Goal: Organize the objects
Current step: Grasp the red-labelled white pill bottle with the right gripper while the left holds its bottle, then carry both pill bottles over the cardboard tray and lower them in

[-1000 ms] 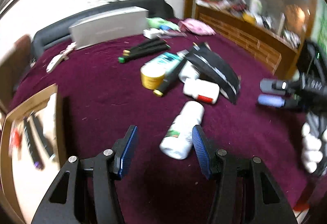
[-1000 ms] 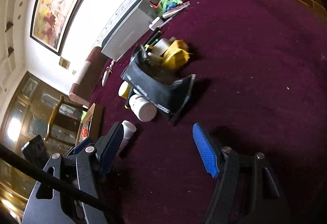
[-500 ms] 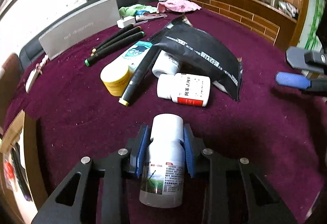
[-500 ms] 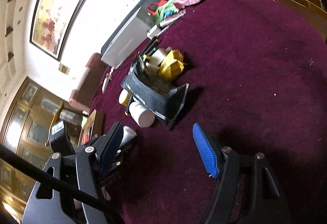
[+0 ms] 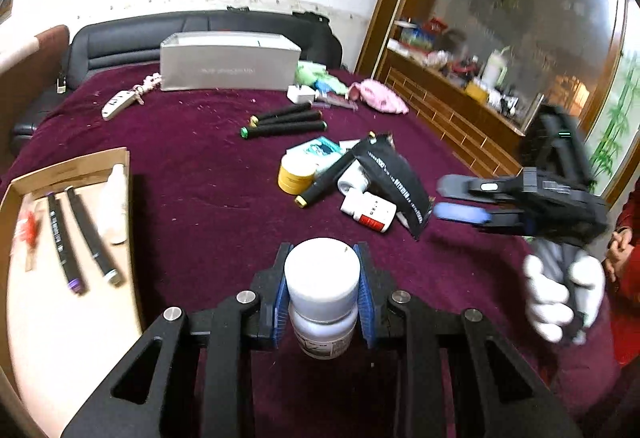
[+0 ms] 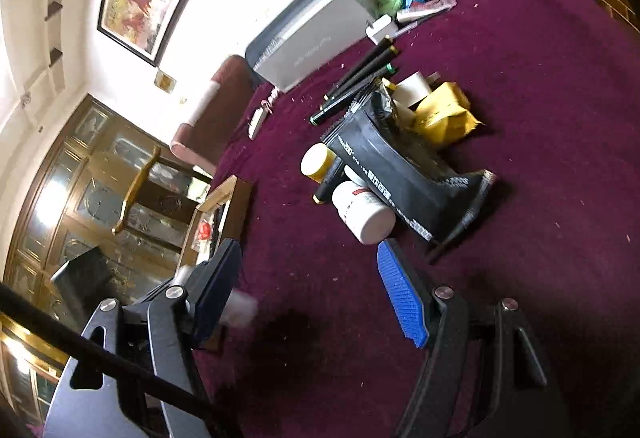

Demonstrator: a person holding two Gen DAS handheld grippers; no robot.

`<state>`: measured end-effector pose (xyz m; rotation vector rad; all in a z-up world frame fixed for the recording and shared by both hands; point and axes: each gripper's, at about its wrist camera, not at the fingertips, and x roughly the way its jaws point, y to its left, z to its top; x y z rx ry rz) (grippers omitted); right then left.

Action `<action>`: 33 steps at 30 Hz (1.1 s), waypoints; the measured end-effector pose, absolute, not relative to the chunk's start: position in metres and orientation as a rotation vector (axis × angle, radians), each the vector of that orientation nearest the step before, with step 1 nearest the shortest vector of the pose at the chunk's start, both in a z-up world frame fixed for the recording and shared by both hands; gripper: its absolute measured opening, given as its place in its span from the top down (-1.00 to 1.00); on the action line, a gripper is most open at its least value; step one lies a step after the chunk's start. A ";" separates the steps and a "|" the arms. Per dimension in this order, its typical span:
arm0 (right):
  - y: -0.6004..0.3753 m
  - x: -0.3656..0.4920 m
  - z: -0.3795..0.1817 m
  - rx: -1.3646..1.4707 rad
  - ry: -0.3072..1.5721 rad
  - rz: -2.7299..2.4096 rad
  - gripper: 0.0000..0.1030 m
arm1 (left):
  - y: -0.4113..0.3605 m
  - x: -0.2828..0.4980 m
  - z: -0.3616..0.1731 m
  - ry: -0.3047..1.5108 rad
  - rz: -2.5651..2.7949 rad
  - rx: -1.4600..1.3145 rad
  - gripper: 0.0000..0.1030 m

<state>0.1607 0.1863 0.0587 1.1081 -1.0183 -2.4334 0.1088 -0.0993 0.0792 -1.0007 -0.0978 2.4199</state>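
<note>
My left gripper (image 5: pixel 322 288) is shut on a white pill bottle (image 5: pixel 322 284) and holds it lifted above the maroon cloth, cap pointing forward. To its left lies a cardboard tray (image 5: pixel 68 174) with black markers (image 5: pixel 60 238) and a white bottle inside. My right gripper (image 6: pixel 312 290) is open and empty; it also shows in the left wrist view (image 5: pixel 460 200), beside a pile: a second white pill bottle (image 6: pixel 362 212), a black pouch (image 6: pixel 400 174), a yellow-capped jar (image 6: pixel 316 160) and a black marker.
Three black markers (image 5: pixel 286 122), a grey box (image 5: pixel 228 66), a key fob (image 5: pixel 118 103), a white charger and pink and green cloths lie at the back. Yellow packets (image 6: pixel 444 116) sit behind the pouch. A wooden shelf stands at the right.
My left gripper closed on the pill bottle and lifted it off the cloth, swinging left so the tray comes into view. My right gripper moved closer to the pile, still open.
</note>
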 end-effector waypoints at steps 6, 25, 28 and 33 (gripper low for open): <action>0.152 0.126 0.059 1.265 -0.747 -2.556 -0.37 | -0.129 0.124 0.090 -0.180 2.407 -0.938 0.52; 0.123 0.079 0.028 1.607 -0.334 -2.751 0.25 | -0.193 0.138 0.080 -0.324 2.409 -0.883 0.52; 0.119 0.080 0.028 1.614 -0.313 -2.759 0.32 | -0.198 0.140 0.078 -0.344 2.412 -0.884 0.52; 0.112 0.090 0.032 1.605 -0.331 -2.765 0.38 | -0.211 0.146 0.080 -0.364 2.428 -0.861 0.52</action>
